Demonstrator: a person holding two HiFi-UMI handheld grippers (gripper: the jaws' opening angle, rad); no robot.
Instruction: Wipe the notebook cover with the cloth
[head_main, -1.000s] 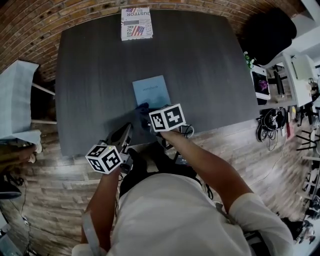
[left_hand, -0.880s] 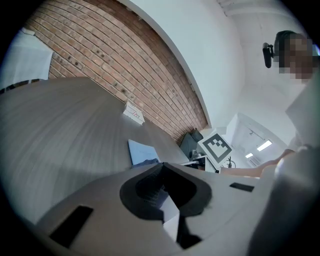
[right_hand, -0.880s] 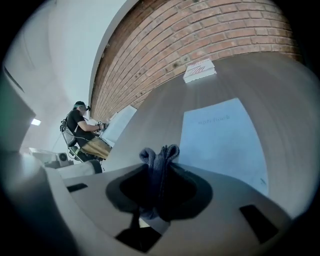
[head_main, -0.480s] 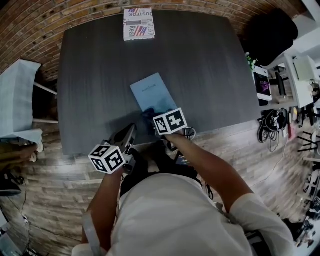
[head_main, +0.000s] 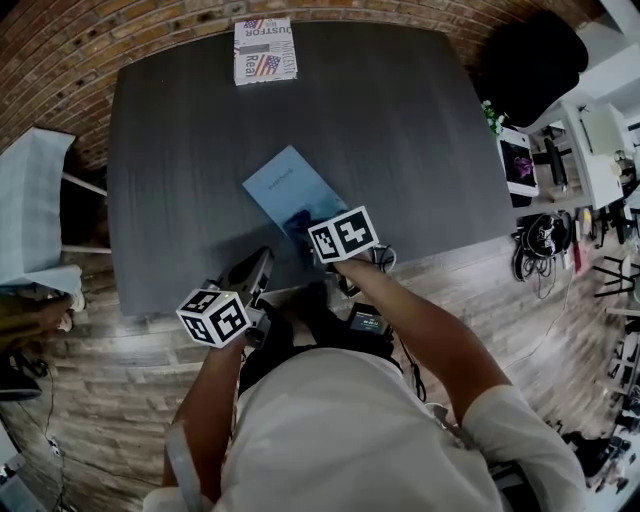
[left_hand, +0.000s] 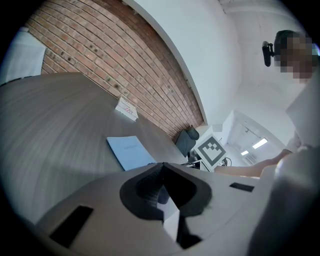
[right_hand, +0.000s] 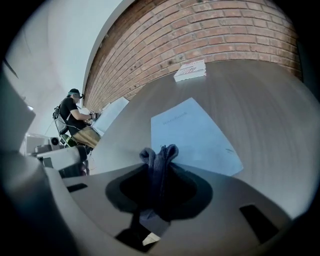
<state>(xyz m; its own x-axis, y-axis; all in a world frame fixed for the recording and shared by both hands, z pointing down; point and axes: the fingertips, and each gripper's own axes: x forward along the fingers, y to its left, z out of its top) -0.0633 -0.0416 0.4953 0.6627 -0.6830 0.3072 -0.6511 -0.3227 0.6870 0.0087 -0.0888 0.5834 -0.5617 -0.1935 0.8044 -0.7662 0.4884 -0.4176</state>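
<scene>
Blue is the colour of both task things: the pale blue notebook (head_main: 288, 192) lies flat near the middle of the dark grey surface (head_main: 410, 130), turned askew to its edges, and the dark blue cloth (right_hand: 159, 162) is pinched in my right tool (right_hand: 159, 156). That tool's jaws are closed on the bunched fabric, whose folded top pokes out past the tips. From the head view the cloth (head_main: 301, 221) sits over the near end of the notebook cover, just ahead of the tool's marker cube (head_main: 343, 233); I cannot tell how firmly it presses

On the cover (right_hand: 192, 135) there is one short line of print near the far end, too small for me to read

My left tool (left_hand: 161, 169) has its jaws drawn together with nothing between them; it hangs over the near edge of the surface, beside and apart from the notebook (left_hand: 129, 151)

At the far edge of the surface lies a white printed box (head_main: 265, 49). I can read "Real" on it beside a stars-and-stripes patch; the larger capitals above I cannot read surely
</scene>
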